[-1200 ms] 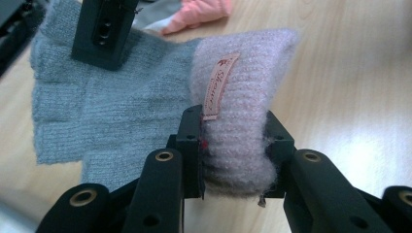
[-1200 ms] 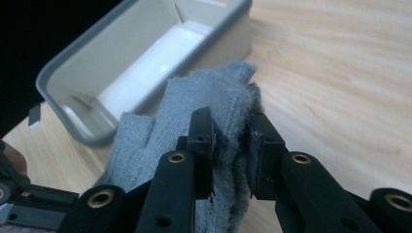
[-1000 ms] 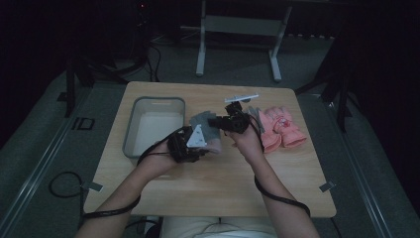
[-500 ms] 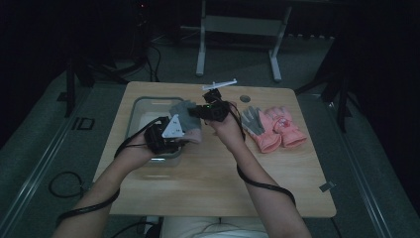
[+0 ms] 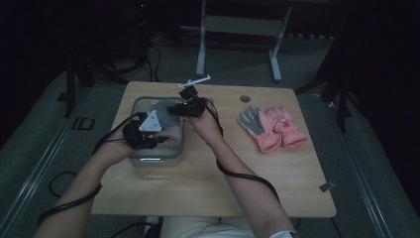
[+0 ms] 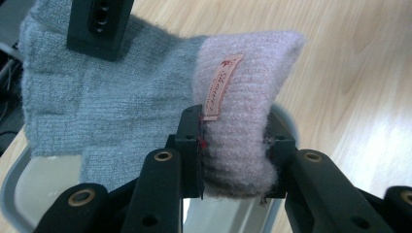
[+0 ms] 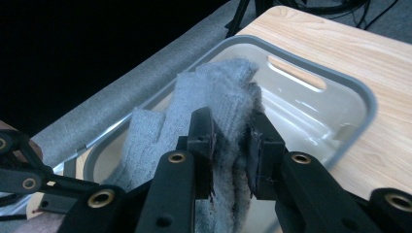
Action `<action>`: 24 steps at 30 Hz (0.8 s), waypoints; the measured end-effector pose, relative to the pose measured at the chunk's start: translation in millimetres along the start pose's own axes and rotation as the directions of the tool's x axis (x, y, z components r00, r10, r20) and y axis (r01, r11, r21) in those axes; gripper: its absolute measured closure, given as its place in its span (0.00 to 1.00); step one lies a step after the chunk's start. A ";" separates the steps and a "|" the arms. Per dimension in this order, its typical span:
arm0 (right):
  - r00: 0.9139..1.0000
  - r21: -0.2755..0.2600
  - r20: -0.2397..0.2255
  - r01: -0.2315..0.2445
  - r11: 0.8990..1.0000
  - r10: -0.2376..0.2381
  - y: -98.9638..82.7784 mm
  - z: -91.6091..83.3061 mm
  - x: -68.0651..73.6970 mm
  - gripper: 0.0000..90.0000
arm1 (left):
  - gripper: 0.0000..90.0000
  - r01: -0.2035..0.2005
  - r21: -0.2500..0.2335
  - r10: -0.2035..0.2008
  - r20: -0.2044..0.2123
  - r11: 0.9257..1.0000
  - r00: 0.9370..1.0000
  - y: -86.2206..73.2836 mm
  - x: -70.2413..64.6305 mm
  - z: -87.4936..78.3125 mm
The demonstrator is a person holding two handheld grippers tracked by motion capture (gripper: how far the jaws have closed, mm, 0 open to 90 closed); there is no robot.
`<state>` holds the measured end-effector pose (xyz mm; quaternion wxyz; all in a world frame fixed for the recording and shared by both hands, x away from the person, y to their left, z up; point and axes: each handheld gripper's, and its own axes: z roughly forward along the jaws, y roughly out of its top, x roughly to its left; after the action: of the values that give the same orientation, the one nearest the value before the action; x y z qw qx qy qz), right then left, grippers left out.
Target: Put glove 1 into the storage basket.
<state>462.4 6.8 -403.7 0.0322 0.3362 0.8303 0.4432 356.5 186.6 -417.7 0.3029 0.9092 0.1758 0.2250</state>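
We had carried the knitted glove [image 5: 166,106] leftward from the middle of the table [image 5: 208,183], beside the pink gloves [image 5: 271,128], until it hung over the grey bin [image 5: 157,159]. Our left gripper [image 6: 233,145] was clamped on its pink cuff [image 6: 248,97], the jaws pressed into the wool by the label [image 6: 221,85]. Our right gripper [image 7: 231,141] pinched the grey finger end [image 7: 214,92] above the bin's open well. We judged the glove ready to drop, with the pink pair left to follow.
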 end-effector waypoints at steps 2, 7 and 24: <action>1.000 0.001 -0.007 -0.014 1.000 0.014 1.6 9.1 0.5 0.83 | 0.75 0.015 0.003 -0.015 0.007 1.000 1.000 -7.4 5.7 3.0; 1.000 0.021 -0.002 -0.010 1.000 0.010 -1.5 31.5 0.0 0.83 | 0.75 0.040 0.024 -0.040 0.030 0.999 0.999 -24.7 14.8 13.6; 0.999 0.161 0.020 -0.034 0.986 0.031 -27.2 89.6 -22.0 0.83 | 0.75 0.023 0.190 -0.046 0.115 0.982 0.992 -50.4 26.7 66.2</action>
<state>496.5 47.6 -483.9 0.0048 0.3551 0.8575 0.3723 403.7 205.6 -488.7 0.2295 0.9424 0.1936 0.1475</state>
